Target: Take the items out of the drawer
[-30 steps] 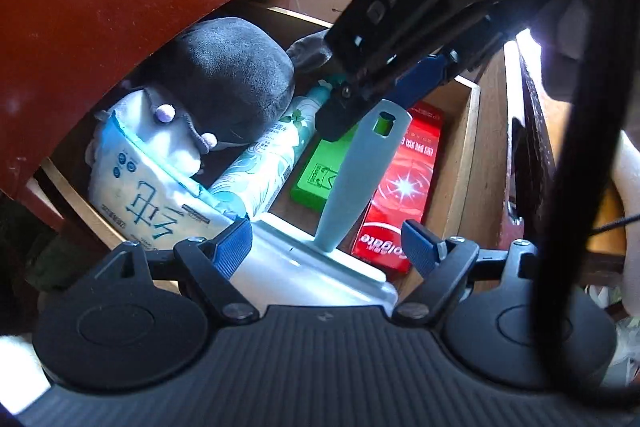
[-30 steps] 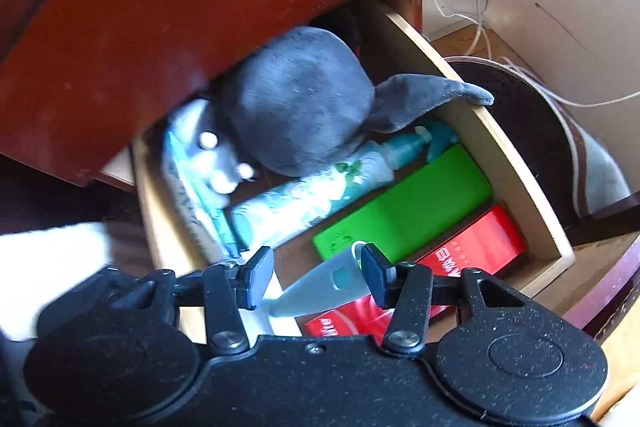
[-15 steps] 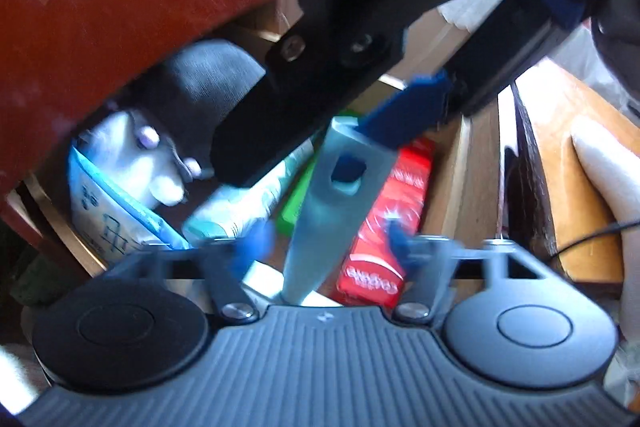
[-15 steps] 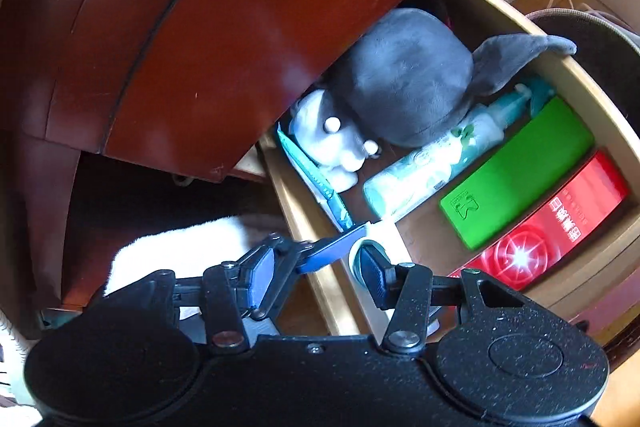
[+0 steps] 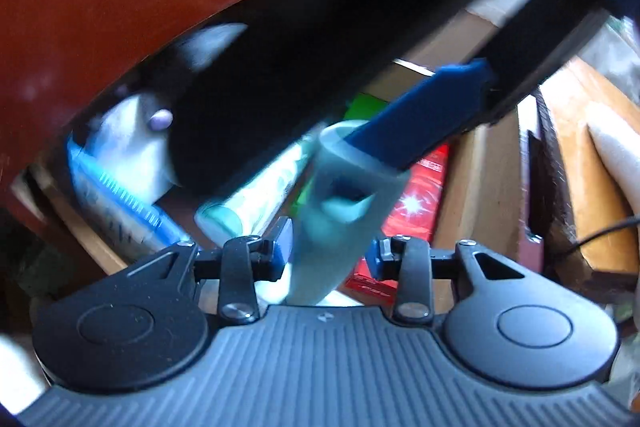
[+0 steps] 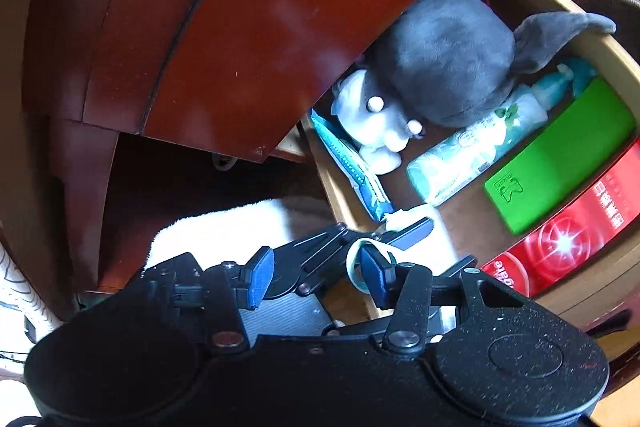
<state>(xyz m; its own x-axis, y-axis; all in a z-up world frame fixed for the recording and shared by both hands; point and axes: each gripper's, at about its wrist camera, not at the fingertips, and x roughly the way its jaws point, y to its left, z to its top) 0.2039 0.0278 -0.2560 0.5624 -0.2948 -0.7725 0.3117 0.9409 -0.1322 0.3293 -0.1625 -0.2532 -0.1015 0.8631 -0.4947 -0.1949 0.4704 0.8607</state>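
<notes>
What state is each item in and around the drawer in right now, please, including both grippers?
Wooden drawer: pulled open.
Grey plush toy: lying inside.
Teal-and-white bottle: on its side.
Green rectangular box: flat, closed.
Red toothpaste box: flat, closed.
Pale blue-grey plastic handle: upright, gripped.
Left gripper: shut on the handle.
Right gripper: open.

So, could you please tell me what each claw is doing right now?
Left claw: closed on pale teal tool handle.
Right claw: open.

Left view motion-blurred; right view sharp, sunlit, fisheye-warped.
</notes>
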